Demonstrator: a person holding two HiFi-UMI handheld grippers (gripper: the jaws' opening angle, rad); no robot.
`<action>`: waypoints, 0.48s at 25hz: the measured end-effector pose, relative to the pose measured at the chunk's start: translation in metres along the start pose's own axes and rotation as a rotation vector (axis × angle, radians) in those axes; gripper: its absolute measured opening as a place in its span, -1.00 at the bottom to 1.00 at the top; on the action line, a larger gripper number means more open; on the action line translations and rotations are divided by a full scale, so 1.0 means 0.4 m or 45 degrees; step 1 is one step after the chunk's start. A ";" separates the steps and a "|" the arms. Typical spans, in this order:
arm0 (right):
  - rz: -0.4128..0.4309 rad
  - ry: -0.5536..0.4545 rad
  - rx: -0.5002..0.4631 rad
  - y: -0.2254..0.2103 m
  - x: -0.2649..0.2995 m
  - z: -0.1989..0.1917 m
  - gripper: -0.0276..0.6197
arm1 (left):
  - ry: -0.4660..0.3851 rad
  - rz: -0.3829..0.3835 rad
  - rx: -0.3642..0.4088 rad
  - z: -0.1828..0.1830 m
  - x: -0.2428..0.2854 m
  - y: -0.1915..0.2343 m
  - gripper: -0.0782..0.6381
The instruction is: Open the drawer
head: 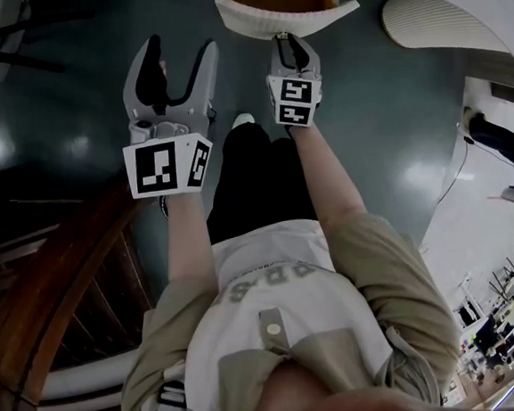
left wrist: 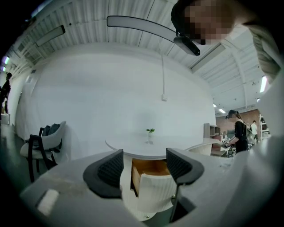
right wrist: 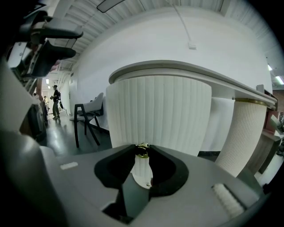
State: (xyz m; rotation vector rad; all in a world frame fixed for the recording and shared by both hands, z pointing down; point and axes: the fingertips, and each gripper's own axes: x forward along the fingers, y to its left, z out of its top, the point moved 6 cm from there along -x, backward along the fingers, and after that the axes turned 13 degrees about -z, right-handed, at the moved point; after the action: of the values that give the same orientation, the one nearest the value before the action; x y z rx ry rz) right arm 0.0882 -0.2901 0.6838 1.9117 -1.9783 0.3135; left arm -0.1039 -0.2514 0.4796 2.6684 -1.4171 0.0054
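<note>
The white drawer with a ribbed front [head: 287,18] sits under the top of a white round counter [left wrist: 133,148], and it is already open. You can see its brown wooden inside [left wrist: 148,168] in the left gripper view and at the top of the head view.

The right hand-held gripper [head: 287,40] is closed on the small gold knob [right wrist: 142,150] on the drawer's front. In the right gripper view the black pads [right wrist: 160,165] squeeze the knob from both sides, and the ribbed front fills the space just behind.

The left hand-held gripper [head: 182,45] is open and holds nothing. It is up in the air beside the right one, away from the drawer. Looking between its two jaws, you see the open drawer farther off.

A little green plant [left wrist: 150,131] stands on the counter top. A dark chair with a pale seat [left wrist: 42,148] stands off to the left. The floor [head: 69,100] is dark and shiny.
</note>
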 end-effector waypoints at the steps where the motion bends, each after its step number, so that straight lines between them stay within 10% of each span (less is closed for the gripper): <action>1: 0.003 -0.003 0.001 0.001 -0.004 0.001 -0.60 | 0.000 -0.001 0.001 0.004 -0.001 -0.001 0.08; 12: -0.005 0.027 -0.020 -0.002 -0.056 -0.015 -0.60 | 0.021 -0.003 -0.024 0.036 -0.029 -0.048 0.08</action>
State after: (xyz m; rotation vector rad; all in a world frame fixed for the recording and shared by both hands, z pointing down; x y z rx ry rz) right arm 0.0899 -0.2674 0.6801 1.8950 -1.9577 0.3149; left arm -0.0954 -0.2329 0.4626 2.6486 -1.4019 0.0132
